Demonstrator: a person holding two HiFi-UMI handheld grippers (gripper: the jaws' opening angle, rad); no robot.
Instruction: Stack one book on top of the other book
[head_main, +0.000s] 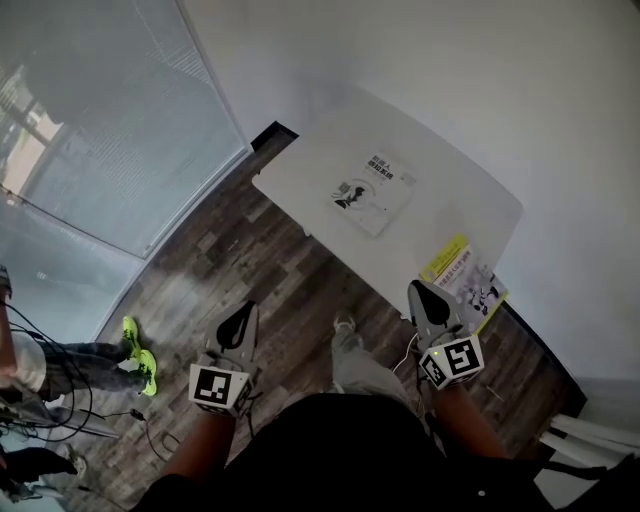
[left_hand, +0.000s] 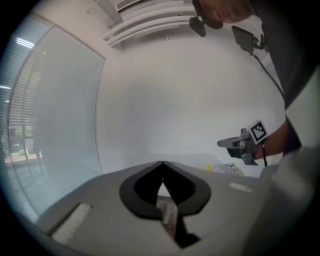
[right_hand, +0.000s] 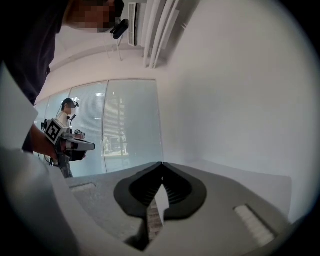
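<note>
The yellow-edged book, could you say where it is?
In the head view the yellow-edged book lies at the white table's right end, beyond the right gripper.

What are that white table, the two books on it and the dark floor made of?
The table looks like smooth matte white laminate or painted board, going by its plain even top. The white book and the yellow-edged book seem thin paperbacks with printed paper covers. The floor shows grey-brown planks with grain: wood or wood-look vinyl, I can't tell which.

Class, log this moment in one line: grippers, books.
stage: unstacked | left gripper: shut, empty | right gripper: shut, empty | white book: table centre | yellow-and-white book: table corner
</note>
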